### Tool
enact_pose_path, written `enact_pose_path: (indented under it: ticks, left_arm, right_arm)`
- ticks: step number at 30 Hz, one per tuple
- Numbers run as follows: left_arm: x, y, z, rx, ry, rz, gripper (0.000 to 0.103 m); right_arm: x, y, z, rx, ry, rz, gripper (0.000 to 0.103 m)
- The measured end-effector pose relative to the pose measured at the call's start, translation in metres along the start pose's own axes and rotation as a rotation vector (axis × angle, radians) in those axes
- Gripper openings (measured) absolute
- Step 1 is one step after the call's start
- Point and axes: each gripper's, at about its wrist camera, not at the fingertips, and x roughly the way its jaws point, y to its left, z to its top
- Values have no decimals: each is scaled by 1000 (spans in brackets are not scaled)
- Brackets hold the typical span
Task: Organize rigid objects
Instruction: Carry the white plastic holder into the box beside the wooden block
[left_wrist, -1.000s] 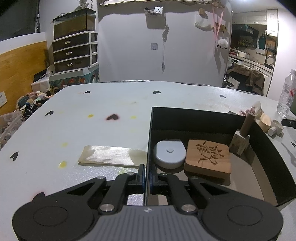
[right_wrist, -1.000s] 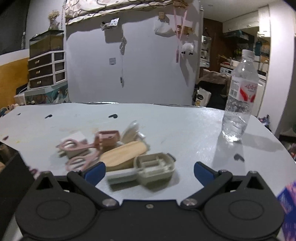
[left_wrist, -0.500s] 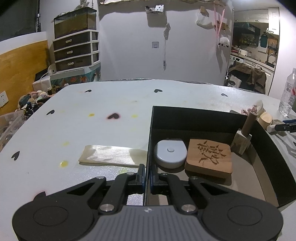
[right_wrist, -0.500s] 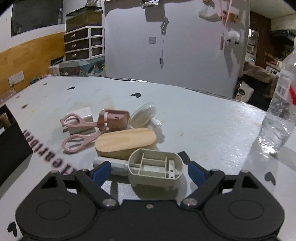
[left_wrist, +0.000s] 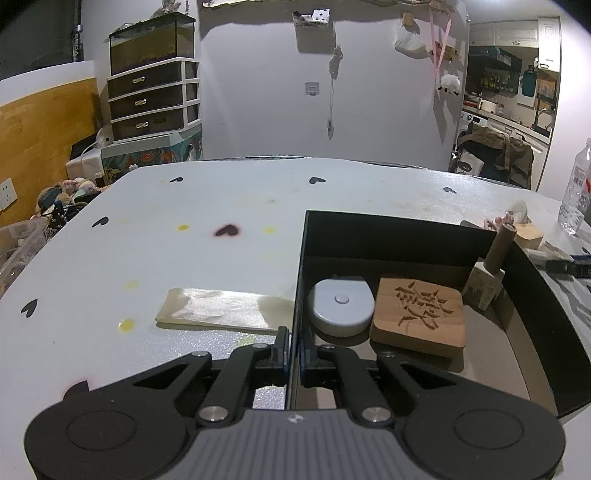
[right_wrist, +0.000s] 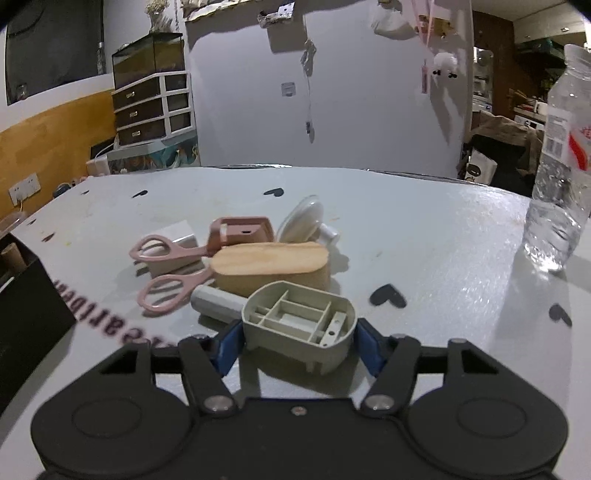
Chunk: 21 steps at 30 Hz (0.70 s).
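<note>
My left gripper (left_wrist: 291, 350) is shut on the left wall of the black box (left_wrist: 399, 236). Inside the box lie a grey round tape measure (left_wrist: 341, 306), a carved wooden block (left_wrist: 419, 314) and a wooden stamp with a handle (left_wrist: 487, 277). In the right wrist view my right gripper (right_wrist: 299, 345) is closing, and its blue pads (right_wrist: 229, 343) touch both sides of a beige ribbed plastic piece (right_wrist: 295, 317). Behind that piece are a grey cylinder (right_wrist: 218, 301), an oval wooden block (right_wrist: 269, 266), pink scissors (right_wrist: 166, 266), a pink holder (right_wrist: 243, 230) and a clear suction cup (right_wrist: 301, 225).
A water bottle (right_wrist: 557, 184) stands at the right on the white table (right_wrist: 424, 229). The black box's corner (right_wrist: 29, 306) shows at the left of the right wrist view. A shiny flat card (left_wrist: 218, 308) lies on the table left of the box.
The right gripper has dropped towards the pile and its jaws have narrowed from wide open onto the beige plastic piece. The left gripper has stayed on the box wall.
</note>
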Motion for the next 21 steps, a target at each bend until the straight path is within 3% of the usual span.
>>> enact_pose_path:
  ticks: [12, 17, 21]
  left_arm:
    - [2, 2, 0, -4, -4, -11, 5]
    - [2, 4, -1, -6, -6, -23, 5]
    - [2, 5, -1, -10, -9, -34, 5]
  right_arm:
    - [-53, 48, -23, 117, -45, 28, 65]
    - [-92, 81, -11, 99, -127, 133, 65]
    - [-117, 122, 6, -76, -158, 266, 65]
